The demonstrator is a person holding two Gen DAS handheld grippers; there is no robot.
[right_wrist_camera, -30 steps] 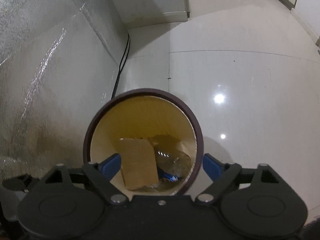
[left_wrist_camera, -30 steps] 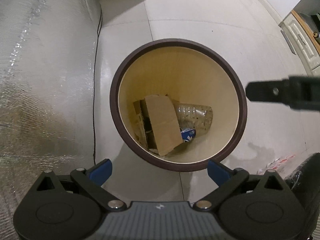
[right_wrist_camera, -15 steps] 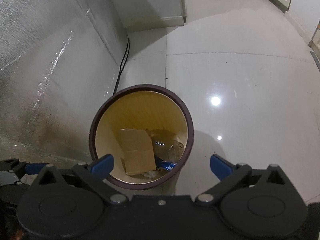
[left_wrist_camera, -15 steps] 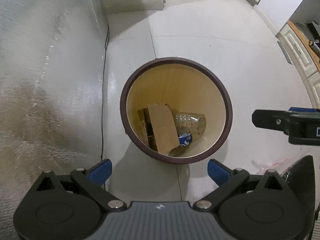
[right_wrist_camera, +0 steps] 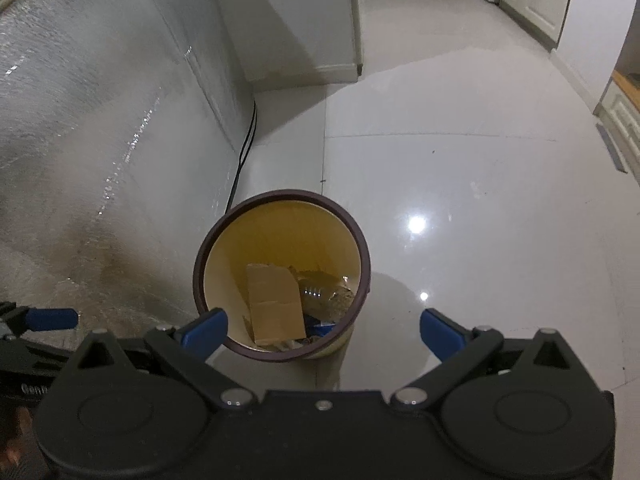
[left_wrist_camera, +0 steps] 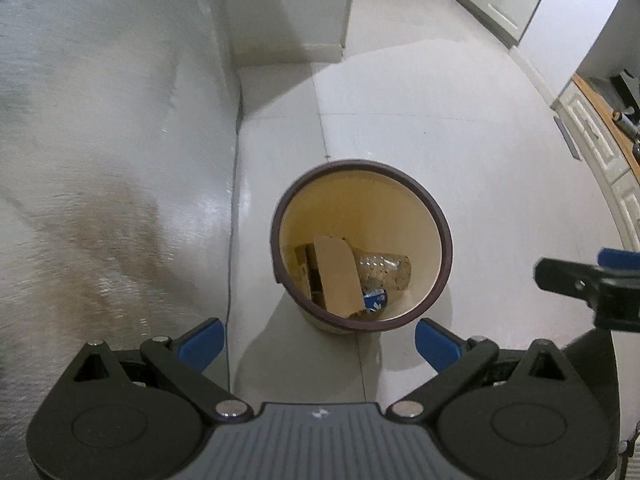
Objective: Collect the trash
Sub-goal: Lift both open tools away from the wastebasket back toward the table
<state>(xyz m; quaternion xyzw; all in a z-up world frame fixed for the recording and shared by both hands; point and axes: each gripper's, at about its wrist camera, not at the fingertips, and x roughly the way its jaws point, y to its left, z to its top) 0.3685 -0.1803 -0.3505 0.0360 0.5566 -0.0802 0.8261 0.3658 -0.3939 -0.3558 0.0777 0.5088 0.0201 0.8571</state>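
Your left gripper (left_wrist_camera: 318, 342) and right gripper (right_wrist_camera: 323, 330) are both spread and hold nothing. The bin (left_wrist_camera: 445, 236) stands on the floor (right_wrist_camera: 460, 168) ahead and below, cardboard (left_wrist_camera: 336, 276) and bottle (left_wrist_camera: 386, 272) inside. No loose trash visible; the next piece lies outside both views.

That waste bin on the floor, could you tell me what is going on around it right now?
A person holds two grippers above the round waste bin on the tiled floor. The left hand-held gripper and the right hand-held gripper are both open and empty. Inside the bin lie a cardboard piece, a clear plastic bottle and a blue wrapper.
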